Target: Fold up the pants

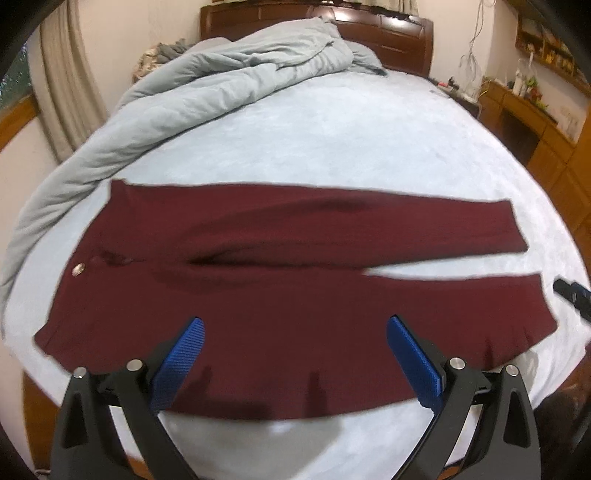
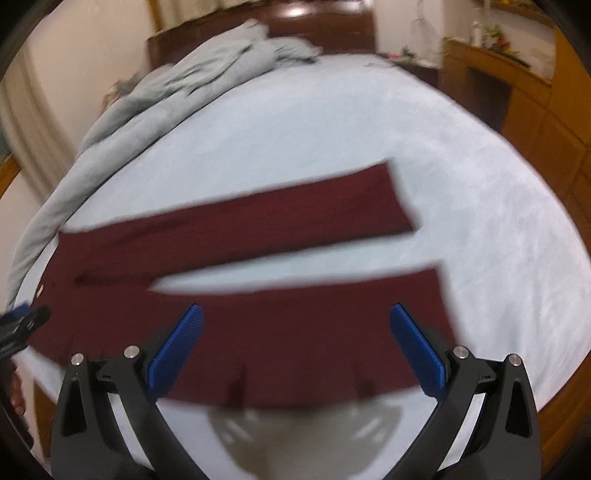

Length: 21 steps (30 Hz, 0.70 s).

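Dark red pants (image 1: 258, 295) lie flat on the pale blue bed (image 1: 332, 129), waist with a button at the left, both legs stretched to the right and split apart near the cuffs. My left gripper (image 1: 295, 326) is open and empty, hovering over the near leg by the seat. My right gripper (image 2: 295, 312) is open and empty, hovering over the near leg (image 2: 314, 332) toward the cuff. The right gripper's tip shows at the right edge of the left wrist view (image 1: 570, 291); the left gripper shows at the left edge of the right wrist view (image 2: 22, 321).
A rumpled grey-blue quilt (image 1: 221, 74) is heaped along the far left side of the bed up to the dark wooden headboard (image 1: 388, 33). Wooden cabinets with clutter (image 1: 535, 122) stand to the right. The bed's near wooden edge (image 1: 37, 406) runs below the pants.
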Each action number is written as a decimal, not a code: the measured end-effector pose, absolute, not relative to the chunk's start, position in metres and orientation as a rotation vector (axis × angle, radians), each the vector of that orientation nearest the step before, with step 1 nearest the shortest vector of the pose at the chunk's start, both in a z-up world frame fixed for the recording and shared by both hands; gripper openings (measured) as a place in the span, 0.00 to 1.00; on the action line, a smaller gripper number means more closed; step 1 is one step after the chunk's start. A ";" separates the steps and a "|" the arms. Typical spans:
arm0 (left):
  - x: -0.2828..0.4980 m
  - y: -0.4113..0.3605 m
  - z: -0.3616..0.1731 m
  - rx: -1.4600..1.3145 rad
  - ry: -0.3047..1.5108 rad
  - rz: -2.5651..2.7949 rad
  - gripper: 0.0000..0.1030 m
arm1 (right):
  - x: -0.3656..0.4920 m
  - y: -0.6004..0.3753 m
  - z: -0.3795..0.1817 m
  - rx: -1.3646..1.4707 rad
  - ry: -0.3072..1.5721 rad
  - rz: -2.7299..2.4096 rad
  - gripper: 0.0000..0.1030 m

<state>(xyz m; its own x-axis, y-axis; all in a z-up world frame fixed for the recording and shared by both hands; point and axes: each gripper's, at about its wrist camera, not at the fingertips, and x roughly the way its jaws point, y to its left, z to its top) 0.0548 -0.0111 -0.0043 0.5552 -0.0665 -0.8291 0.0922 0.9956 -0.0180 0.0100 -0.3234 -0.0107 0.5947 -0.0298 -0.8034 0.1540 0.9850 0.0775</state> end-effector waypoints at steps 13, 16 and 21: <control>0.191 -0.105 -0.034 0.053 1.045 -0.268 0.96 | 0.215 -0.454 -0.078 0.165 1.171 -0.029 0.97; 0.203 -0.118 -0.043 0.042 1.067 -0.312 0.96 | 0.236 -0.454 -0.101 0.175 1.219 0.019 0.97; 0.223 -0.131 -0.057 0.063 1.095 -0.351 0.96 | 0.251 -0.458 -0.123 0.213 1.240 0.063 0.94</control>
